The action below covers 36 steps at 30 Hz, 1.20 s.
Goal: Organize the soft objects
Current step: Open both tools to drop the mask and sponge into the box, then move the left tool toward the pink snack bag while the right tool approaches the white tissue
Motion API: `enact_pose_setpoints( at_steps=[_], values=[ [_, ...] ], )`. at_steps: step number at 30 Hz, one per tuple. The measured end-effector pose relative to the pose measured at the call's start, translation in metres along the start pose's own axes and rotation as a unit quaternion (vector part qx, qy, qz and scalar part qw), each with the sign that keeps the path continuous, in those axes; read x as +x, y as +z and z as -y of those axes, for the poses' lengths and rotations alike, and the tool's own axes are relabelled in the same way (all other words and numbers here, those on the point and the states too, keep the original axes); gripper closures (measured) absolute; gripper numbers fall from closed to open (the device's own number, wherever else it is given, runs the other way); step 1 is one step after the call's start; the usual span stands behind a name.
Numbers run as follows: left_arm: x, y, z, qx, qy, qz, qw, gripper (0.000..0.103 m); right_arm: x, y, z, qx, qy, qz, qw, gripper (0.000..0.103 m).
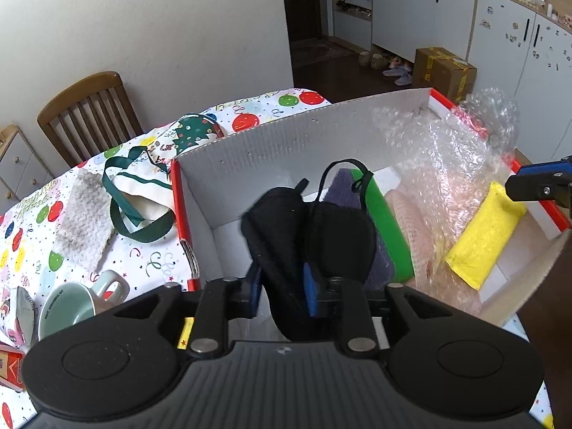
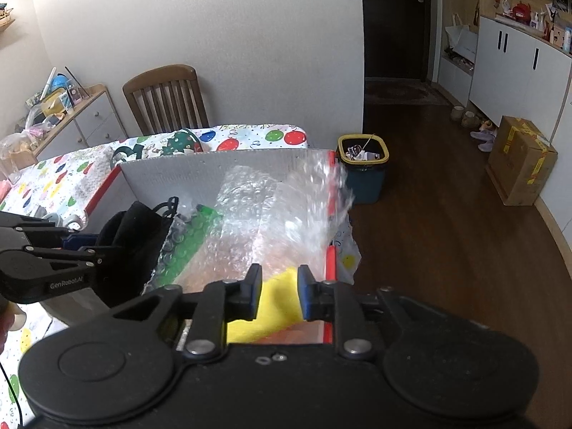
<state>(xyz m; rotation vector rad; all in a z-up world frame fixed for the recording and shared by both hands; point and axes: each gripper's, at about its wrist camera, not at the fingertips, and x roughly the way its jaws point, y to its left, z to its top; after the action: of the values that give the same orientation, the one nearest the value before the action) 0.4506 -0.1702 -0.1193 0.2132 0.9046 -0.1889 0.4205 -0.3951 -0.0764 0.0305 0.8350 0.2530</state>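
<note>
My left gripper (image 1: 282, 286) is shut on a black eye mask (image 1: 321, 236) and holds it over the open cardboard box (image 1: 286, 143); the mask also shows in the right wrist view (image 2: 132, 236). Inside the box lie a green pad (image 1: 386, 221), a purple cloth (image 1: 343, 189), bubble wrap (image 1: 447, 164) and a yellow sponge cloth (image 1: 482, 236). My right gripper (image 2: 277, 293) is open and empty, just above the yellow cloth (image 2: 279, 307) at the box's right side. A fluffy grey cloth (image 1: 85, 218) and a cream tote bag (image 1: 139, 193) lie on the table left of the box.
A pale green mug (image 1: 82, 304) and a red packet (image 1: 10, 364) sit at the table's near left. A Christmas-print tin (image 1: 196, 132) stands behind the box. A wooden chair (image 1: 85, 111) is behind the table. A bin (image 2: 364, 168) stands on the floor to the right.
</note>
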Motion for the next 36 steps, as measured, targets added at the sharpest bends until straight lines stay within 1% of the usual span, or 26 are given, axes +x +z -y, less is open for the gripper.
enact_pose_setpoints(
  at_steps=[1, 2, 4, 5, 8, 12, 15, 23, 25, 26, 28, 32, 36],
  values=[
    [-0.001, -0.001, 0.000, -0.001, -0.007, 0.000, 1.0000, 0.063, -0.002, 0.000, 0.001, 0.000, 0.002, 0.001, 1.000, 0.072],
    [-0.004, -0.002, -0.001, -0.003, -0.013, 0.003, 0.9999, 0.046, -0.004, -0.001, 0.001, -0.002, 0.002, 0.002, 1.000, 0.070],
    [-0.011, -0.004, 0.000, -0.004, -0.011, 0.018, 0.9998, 0.030, -0.007, -0.002, 0.000, -0.010, 0.000, 0.004, 1.000, 0.068],
    [-0.015, -0.004, 0.001, -0.004, -0.009, 0.024, 0.9997, 0.029, -0.008, -0.003, 0.000, -0.011, 0.001, 0.004, 1.000, 0.067],
    [-0.025, -0.005, 0.001, -0.008, -0.018, 0.030, 0.9994, 0.029, -0.014, -0.005, 0.000, -0.012, 0.005, 0.007, 1.000, 0.064],
    [-0.040, -0.006, -0.001, -0.019, -0.023, 0.044, 0.9986, 0.029, -0.024, -0.007, -0.004, -0.017, 0.011, 0.014, 1.000, 0.053],
    [-0.054, -0.010, -0.004, -0.028, -0.029, 0.055, 0.9976, 0.029, -0.034, -0.008, -0.008, -0.020, 0.017, 0.023, 0.999, 0.047],
    [-0.093, -0.024, -0.011, -0.044, -0.043, 0.087, 0.9943, 0.029, -0.055, -0.012, -0.025, -0.024, 0.034, 0.033, 0.999, 0.038],
    [-0.104, -0.029, -0.012, -0.042, -0.043, 0.096, 0.9935, 0.028, -0.062, -0.014, -0.031, -0.027, 0.042, 0.036, 0.998, 0.032],
    [-0.109, -0.032, -0.013, -0.041, -0.043, 0.101, 0.9931, 0.024, -0.065, -0.015, -0.035, -0.029, 0.046, 0.037, 0.998, 0.030],
    [-0.118, -0.037, -0.014, -0.043, -0.044, 0.108, 0.9923, 0.019, -0.070, -0.017, -0.043, -0.035, 0.058, 0.036, 0.997, 0.025],
    [-0.134, -0.047, -0.020, -0.047, -0.054, 0.115, 0.9908, 0.019, -0.084, -0.021, -0.066, -0.063, 0.075, 0.043, 0.994, 0.018],
    [-0.148, -0.058, -0.030, -0.057, -0.059, 0.122, 0.9891, 0.019, -0.095, -0.023, -0.086, -0.076, 0.094, 0.049, 0.991, 0.011]
  ],
)
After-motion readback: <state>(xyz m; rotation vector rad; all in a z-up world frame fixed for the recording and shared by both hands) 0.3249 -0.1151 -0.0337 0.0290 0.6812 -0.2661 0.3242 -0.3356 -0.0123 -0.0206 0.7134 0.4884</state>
